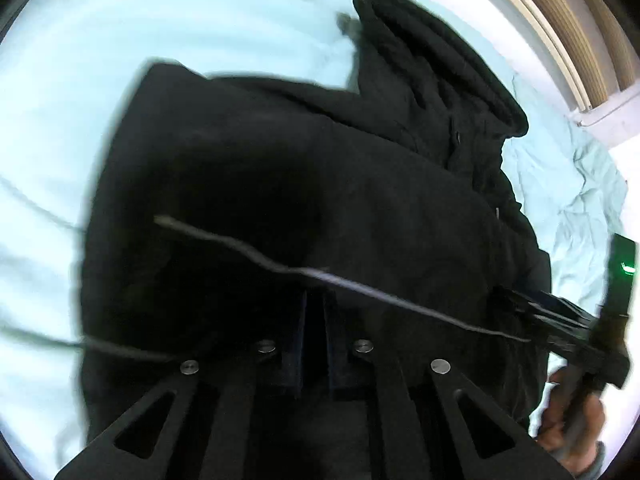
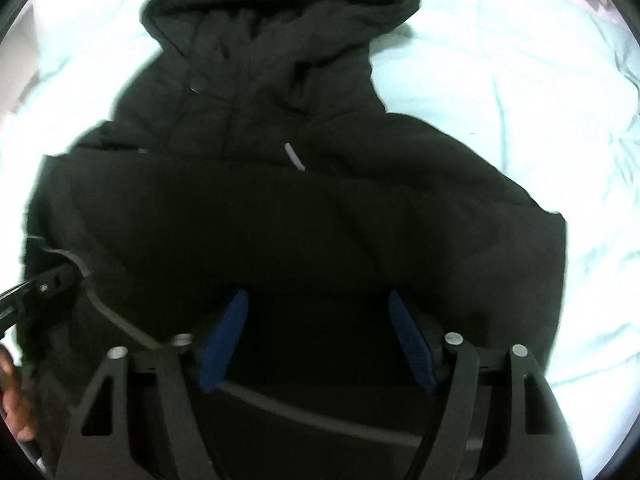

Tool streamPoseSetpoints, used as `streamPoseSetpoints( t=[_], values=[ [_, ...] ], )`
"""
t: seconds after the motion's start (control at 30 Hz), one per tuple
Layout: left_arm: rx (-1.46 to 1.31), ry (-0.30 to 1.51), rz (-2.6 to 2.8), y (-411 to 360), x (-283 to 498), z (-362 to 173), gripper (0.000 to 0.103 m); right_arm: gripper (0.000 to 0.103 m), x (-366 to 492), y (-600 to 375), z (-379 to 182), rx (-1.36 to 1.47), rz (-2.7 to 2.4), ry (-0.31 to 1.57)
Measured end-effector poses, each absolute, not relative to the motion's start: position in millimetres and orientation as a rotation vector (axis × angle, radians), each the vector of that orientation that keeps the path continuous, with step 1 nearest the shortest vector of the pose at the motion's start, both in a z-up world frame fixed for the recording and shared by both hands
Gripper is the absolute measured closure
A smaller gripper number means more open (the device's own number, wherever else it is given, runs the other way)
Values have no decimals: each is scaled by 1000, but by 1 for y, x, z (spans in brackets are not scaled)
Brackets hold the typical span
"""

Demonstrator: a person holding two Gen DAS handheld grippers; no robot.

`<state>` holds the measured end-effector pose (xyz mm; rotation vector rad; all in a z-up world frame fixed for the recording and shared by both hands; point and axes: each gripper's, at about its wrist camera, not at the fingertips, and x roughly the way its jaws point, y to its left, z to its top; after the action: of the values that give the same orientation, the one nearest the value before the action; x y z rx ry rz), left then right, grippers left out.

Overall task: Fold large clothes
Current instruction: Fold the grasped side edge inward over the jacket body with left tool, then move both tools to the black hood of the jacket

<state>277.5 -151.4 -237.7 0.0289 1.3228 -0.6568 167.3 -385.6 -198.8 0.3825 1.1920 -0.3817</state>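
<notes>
1. Black hooded jacket (image 2: 304, 208) lies spread over a pale blue bed sheet (image 2: 500, 80), its hood (image 2: 280, 4) at the far end in the right wrist view.
2. A fold of the jacket's body runs across the middle, below a small light tag (image 2: 294, 156) near the collar.
3. The left claw (image 1: 314, 300) points steeply down at the dark fabric; its two fingers stand almost together, clenched. The picture is dark and blurred there, so whether any cloth is caught between them cannot be told.
4. A thin grey cord (image 1: 320, 272) crosses the jacket just ahead of the left claw.
5. The right claw (image 2: 316, 304) is released: its blue pads (image 2: 224, 340) stand wide apart over the near edge of the jacket, fabric showing between them but not pinched.
6. In the left wrist view the right claw's frame and the hand (image 1: 576, 428) holding it show at the right edge, beside the jacket.
7. A window frame (image 1: 560, 20) sits beyond the bed's far corner.
</notes>
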Motion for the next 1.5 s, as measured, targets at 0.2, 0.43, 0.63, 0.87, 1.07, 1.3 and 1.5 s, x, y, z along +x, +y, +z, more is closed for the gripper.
streamPoseSetpoints(
  t=[0.2,0.43,0.63,0.87,1.07,1.3,1.5],
  values=[
    [-7,1240,-718,-118,249,-202,91,29,109,-356,-157,328,-332,1120],
    [19,1370,-644,-122,252,-254,89,29,72,-354,-220,444,-445,1270],
    [20,1357,-611,-122,242,-228,88,28,72,-362,-216,546,-488,1291],
    [-33,1243,-703,-72,202,-160,87,28,14,-344,-168,680,-488,1215],
    [-22,1189,-770,-35,195,-120,86,28,-33,-303,-129,732,-539,1144],
    [83,1149,-858,-18,203,-97,85,28,-52,-267,-102,763,-643,1054],
    [169,1131,-899,-18,222,-87,84,28,-60,-249,-86,736,-714,1060]
  ],
)
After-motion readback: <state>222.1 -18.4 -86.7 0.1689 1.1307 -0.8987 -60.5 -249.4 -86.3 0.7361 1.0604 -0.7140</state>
